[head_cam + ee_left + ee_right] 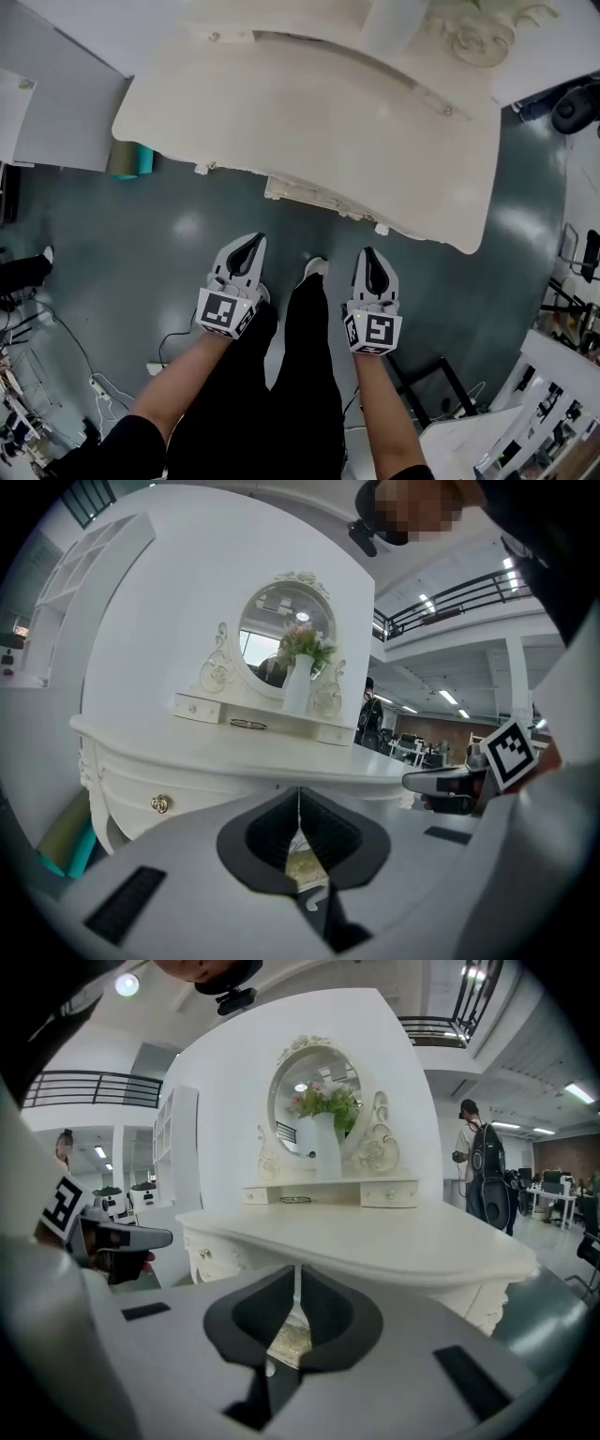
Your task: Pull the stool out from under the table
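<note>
The stool (319, 199) is tucked under the white table (281, 112). Only its pale edge peeks out at the front. The floor (141, 253) is dark grey and shiny. A teal roll (131, 161) sits by the table's left side. On the table stands a round mirror (314, 1091). In front of it is a white vase (325, 1152) with flowers (323, 1101) in it. The little drawers (389, 1192) are shut. The left gripper (251, 246) and the right gripper (368, 258) are side by side over the floor, near the stool but not touching it. Both are pinched tight with nothing in them.
</note>
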The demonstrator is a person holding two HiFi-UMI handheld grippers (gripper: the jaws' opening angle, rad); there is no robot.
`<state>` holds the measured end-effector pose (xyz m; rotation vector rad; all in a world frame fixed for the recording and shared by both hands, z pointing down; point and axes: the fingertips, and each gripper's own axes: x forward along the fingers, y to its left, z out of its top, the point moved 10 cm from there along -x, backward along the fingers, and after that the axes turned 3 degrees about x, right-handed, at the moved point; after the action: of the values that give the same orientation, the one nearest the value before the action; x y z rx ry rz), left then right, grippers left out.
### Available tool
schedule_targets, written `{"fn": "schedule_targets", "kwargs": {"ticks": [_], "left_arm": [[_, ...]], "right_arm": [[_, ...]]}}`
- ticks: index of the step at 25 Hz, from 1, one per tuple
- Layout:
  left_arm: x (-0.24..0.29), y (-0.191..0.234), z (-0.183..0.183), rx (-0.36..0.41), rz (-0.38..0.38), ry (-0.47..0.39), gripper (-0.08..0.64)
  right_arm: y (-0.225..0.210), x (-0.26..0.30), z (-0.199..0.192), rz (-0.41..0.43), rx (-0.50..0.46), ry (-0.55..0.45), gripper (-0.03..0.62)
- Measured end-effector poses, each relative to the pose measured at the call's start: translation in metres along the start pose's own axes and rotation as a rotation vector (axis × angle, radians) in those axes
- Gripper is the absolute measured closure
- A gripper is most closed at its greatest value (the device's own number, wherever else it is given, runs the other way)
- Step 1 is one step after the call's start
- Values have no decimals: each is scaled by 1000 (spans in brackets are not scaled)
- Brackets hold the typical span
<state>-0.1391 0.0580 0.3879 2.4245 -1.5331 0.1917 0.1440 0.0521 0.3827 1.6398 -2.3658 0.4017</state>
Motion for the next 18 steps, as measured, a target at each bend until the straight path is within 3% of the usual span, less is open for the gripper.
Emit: {"fn": "schedule_targets", "kwargs": {"ticks": [7, 13, 18], "left_arm": [[19, 28, -62, -10, 17, 12, 546], [41, 47, -110, -40, 14, 56, 545], [63, 59, -147, -20, 4, 68, 545]], "right_arm": [[-12, 37, -68, 36, -63, 33, 572], [-38, 56, -122, -9, -64, 84, 572], [-47, 76, -163, -25, -65, 109, 572]]}}
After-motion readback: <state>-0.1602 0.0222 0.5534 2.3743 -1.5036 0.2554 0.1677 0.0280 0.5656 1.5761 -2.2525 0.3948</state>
